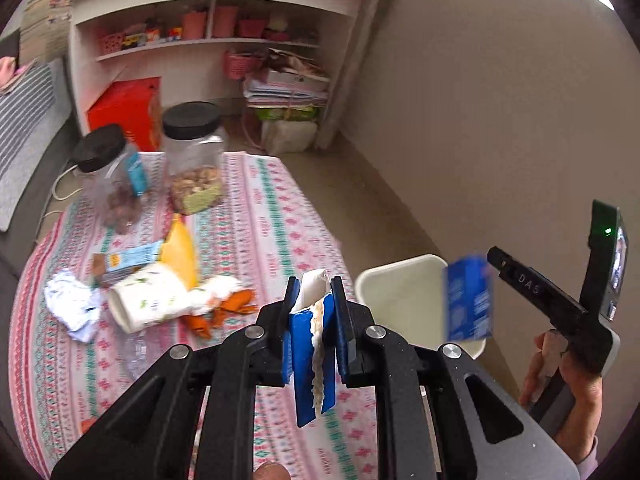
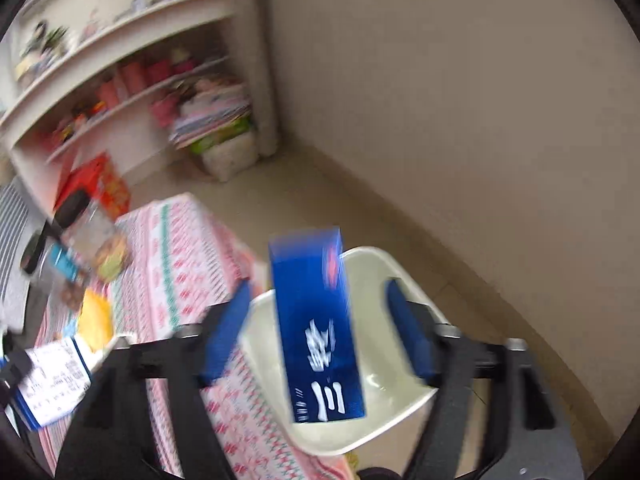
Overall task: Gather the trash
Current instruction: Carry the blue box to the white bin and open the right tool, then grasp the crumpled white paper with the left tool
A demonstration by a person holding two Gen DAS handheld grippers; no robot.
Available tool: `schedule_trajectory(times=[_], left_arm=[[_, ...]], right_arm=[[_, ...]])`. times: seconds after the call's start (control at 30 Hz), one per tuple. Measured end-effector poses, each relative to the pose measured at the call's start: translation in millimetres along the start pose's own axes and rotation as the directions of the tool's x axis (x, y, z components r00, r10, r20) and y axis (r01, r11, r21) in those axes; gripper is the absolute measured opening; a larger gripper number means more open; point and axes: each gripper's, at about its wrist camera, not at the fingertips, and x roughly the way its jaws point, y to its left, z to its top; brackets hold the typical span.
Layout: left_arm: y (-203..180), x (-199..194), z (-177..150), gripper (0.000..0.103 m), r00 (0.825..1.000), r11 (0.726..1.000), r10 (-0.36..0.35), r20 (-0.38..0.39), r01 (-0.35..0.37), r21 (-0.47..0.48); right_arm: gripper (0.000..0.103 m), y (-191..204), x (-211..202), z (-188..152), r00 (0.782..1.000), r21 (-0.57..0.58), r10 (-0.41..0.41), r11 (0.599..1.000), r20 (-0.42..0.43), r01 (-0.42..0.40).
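My tablecloth point(image 1: 256, 216) is pink with green and red patterned bands. The bin point(image 2: 360, 436) beside it is cream. The box point(image 2: 316, 328) over it is deep blue with white lettering and a red mark. The torn wrapper point(image 1: 310, 344) is blue outside, white inside. Both jars point(image 1: 192, 156) have black lids; the shelves point(image 1: 208, 8) are white.

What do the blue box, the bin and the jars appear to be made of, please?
Blue box: probably glossy printed cardboard, given its flat faces and sharp edges.
Bin: looks like smooth cream plastic, with a rounded moulded rim.
Jars: clear plastic, likely, with see-through walls and black screw lids.
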Motion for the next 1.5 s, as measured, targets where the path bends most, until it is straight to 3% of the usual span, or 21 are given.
schedule_trajectory(times=[0.13,0.3,0.6,0.73,0.9,0.97,1.13,1.33,1.5], left_arm=[[-37,20,4,0.016,0.998,0.999,-0.047,-0.033,0.048,0.022],[-79,47,1,0.016,0.993,0.994,-0.088,-0.085,0.092,0.051],[-135,88,-7,0.017,0.978,0.984,-0.133,-0.16,0.15,0.101],[-139,96,-11,0.046,0.974,0.982,-0.153,-0.17,0.169,0.088],[-124,86,-15,0.056,0.987,0.989,-0.087,-0.133,0.102,0.105],[-117,78,-16,0.064,0.992,0.99,-0.059,-0.112,0.073,0.119],[-95,48,-18,0.075,0.999,0.989,0.039,-0.019,-0.036,0.141],[-58,17,-16,0.089,0.986,0.98,0.149,0.076,-0.158,0.124],[-28,-4,-19,0.091,0.963,0.962,0.232,0.14,-0.248,0.11]], right_arm=[[0.088,-34,-9,8,0.999,0.123,-0.032,0.992,0.043,0.027],[0.089,-71,-19,11,0.997,0.255,-0.037,0.967,0.069,0.018],[0.09,-93,-35,16,0.989,0.312,-0.072,0.95,0.132,0.027],[0.09,-98,-38,18,0.982,0.317,-0.095,0.948,0.162,0.039],[0.09,-89,-39,20,0.979,0.281,-0.101,0.958,0.176,0.048],[0.09,-80,-43,19,0.976,0.253,-0.106,0.966,0.192,0.055],[0.095,-53,-49,14,0.969,0.176,-0.099,0.983,0.227,0.06],[0.096,-10,-56,4,0.97,0.068,-0.044,0.997,0.239,0.029],[0.096,28,-58,-5,0.972,-0.018,0.021,1.0,0.233,-0.017]])
